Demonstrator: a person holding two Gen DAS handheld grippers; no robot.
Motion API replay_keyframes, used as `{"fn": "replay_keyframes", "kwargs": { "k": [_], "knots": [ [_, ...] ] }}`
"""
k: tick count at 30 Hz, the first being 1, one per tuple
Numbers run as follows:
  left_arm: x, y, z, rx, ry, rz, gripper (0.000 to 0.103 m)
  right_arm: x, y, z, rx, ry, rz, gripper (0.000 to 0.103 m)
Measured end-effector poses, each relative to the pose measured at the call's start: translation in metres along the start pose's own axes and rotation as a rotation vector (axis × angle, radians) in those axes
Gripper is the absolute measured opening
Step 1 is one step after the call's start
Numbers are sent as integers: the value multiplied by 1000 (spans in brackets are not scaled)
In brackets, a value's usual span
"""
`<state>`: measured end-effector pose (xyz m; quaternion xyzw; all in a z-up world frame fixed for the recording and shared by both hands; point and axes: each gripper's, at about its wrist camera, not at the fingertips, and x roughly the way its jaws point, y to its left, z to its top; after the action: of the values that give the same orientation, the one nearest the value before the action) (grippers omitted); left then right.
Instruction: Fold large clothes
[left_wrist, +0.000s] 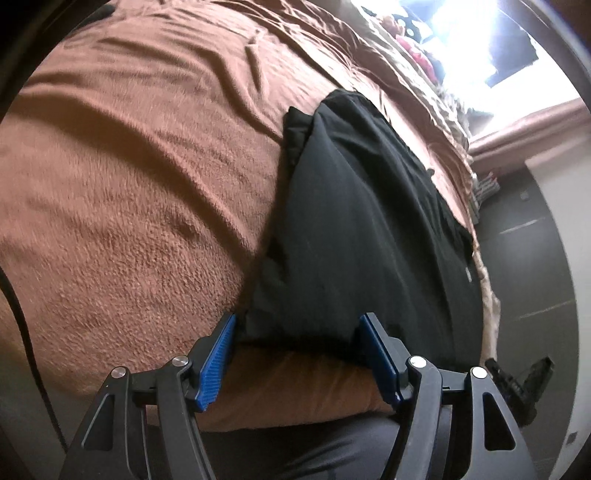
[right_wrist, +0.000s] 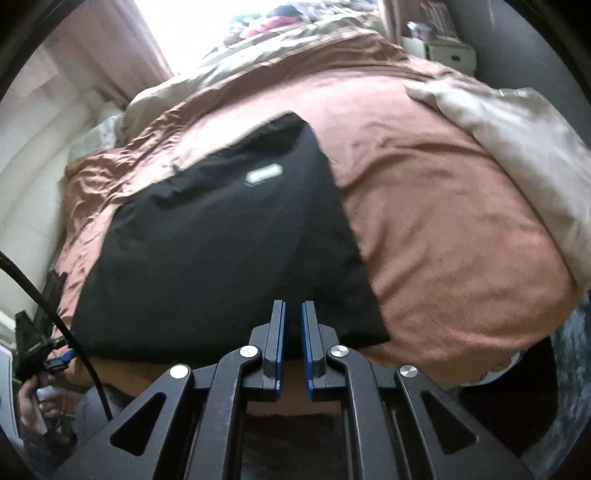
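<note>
A black garment (left_wrist: 362, 221) lies folded flat on a brown blanket (left_wrist: 129, 184) on the bed, close to the bed's near edge. In the right wrist view the garment (right_wrist: 221, 240) shows a small pale label (right_wrist: 264, 173). My left gripper (left_wrist: 299, 325) is open, its blue pads either side of the garment's near corner, holding nothing. My right gripper (right_wrist: 293, 314) is nearly closed with a narrow gap between the pads, just over the garment's near edge; I see no cloth pinched between them.
The brown blanket (right_wrist: 443, 221) covers the bed. A beige pillow (right_wrist: 517, 147) lies at the right. A bright window (right_wrist: 199, 22) and pink curtain (right_wrist: 122, 48) are behind. The other gripper (right_wrist: 40, 354) shows at the far left. Dark floor (left_wrist: 524, 236) runs beside the bed.
</note>
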<state>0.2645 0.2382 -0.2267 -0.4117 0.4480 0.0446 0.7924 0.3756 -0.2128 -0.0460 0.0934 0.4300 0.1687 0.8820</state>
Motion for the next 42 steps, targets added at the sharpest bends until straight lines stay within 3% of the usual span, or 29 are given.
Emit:
{"fn": "replay_keyframes", "kwargs": {
  "k": [7,12,14,18,21,31,42],
  "knots": [
    [13,6,11,-107,-44,-102,68,-5,58,3,-103,26,82,6],
    [18,-6,11,-75,-62,-98,66,32,101,-4,-173,124,144,6],
    [18,-7,9,-63,-71,-94,60,52,117,-8,-204,170,155,6],
    [13,2,9,-78,-73,-107,35,94,141,-21,-236,251,139,6],
    [10,3,9,-83,-76,-130,31,123,152,-17,-245,291,115,6],
    [4,5,1,-101,-103,-111,29,170,171,18,-230,262,42,6],
    [1,9,-5,-217,-122,-94,27,218,175,65,-130,231,25,6]
  ]
}}
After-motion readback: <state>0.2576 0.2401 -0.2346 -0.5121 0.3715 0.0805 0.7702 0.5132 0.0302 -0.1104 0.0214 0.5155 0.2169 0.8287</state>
